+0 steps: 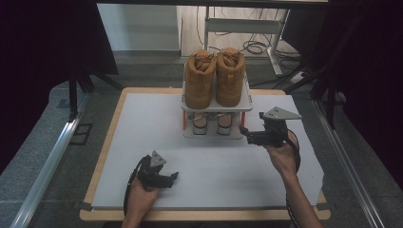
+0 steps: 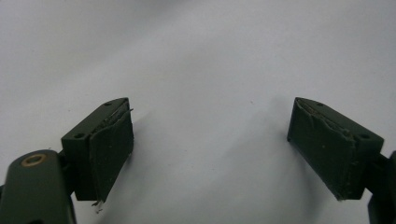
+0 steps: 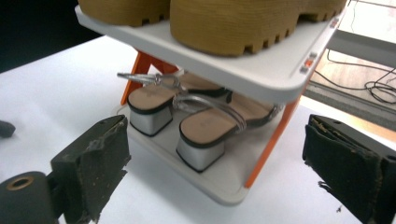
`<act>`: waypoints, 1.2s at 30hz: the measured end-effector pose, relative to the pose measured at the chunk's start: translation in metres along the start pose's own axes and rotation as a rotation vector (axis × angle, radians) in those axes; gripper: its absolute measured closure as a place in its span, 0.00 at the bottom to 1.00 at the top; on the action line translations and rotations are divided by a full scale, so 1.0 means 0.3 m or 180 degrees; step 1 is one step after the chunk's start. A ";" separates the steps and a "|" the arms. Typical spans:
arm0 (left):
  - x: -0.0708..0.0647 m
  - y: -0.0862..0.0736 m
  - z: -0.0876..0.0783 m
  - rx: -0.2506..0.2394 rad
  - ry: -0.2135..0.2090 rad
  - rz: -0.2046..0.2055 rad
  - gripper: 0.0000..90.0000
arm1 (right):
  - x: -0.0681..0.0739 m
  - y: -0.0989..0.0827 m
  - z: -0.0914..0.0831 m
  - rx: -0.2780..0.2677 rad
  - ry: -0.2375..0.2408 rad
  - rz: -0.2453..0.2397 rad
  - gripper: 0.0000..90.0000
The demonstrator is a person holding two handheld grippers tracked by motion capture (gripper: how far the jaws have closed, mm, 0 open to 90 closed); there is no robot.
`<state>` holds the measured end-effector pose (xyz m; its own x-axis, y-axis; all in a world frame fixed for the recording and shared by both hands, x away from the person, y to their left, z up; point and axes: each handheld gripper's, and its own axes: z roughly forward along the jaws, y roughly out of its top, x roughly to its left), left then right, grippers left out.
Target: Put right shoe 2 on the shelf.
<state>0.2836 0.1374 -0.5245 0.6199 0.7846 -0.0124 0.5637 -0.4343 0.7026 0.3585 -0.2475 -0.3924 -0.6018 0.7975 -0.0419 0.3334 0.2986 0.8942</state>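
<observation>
A small two-tier rack (image 1: 247, 101) with white shelves and orange legs stands at the back middle of the table. A pair of tan boots (image 1: 214, 78) sits on its top shelf, and a pair of silver block-heel sandals (image 1: 211, 124) on the lower one. My right gripper (image 1: 245, 133) is open just to the right of the rack's front corner, pointing left at the lower shelf. In the right gripper view its jaws (image 3: 217, 139) stand wide apart with nothing between them, and the sandals (image 3: 154, 100) lie ahead under the top shelf (image 3: 261, 70). My left gripper (image 1: 174, 177) rests open near the front left; its jaws (image 2: 210, 140) frame bare white table.
A white sheet (image 1: 157, 123) covers the wooden tabletop (image 1: 107, 142). Metal rails (image 1: 52, 156) run along both sides, with dark curtains beyond. Behind the table stands a desk frame (image 1: 237, 26) with cables (image 1: 256, 46) on the floor.
</observation>
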 end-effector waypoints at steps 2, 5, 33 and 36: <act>0.000 0.000 0.000 0.0001 -0.0001 -0.0001 0.16 | -0.004 -0.016 -0.007 0.0031 -0.0001 0.0007 0.05; 0.000 0.000 0.000 0.0002 0.0000 0.0001 0.16 | -0.008 -0.038 -0.016 0.0078 -0.0001 0.0016 0.02; -0.001 0.000 -0.001 0.0005 0.0003 0.0003 0.16 | -0.041 -0.290 -0.078 0.0405 -0.0049 0.0192 0.00; -0.001 0.000 -0.001 0.0004 0.0004 0.0003 0.16 | -0.046 -0.324 -0.077 0.0458 -0.0081 0.0216 0.00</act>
<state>0.2833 0.1372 -0.5243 0.6198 0.7847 -0.0110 0.5639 -0.4356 0.7017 0.3178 -0.2996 -0.4684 -0.5563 0.8310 0.0035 0.4742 0.3140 0.8225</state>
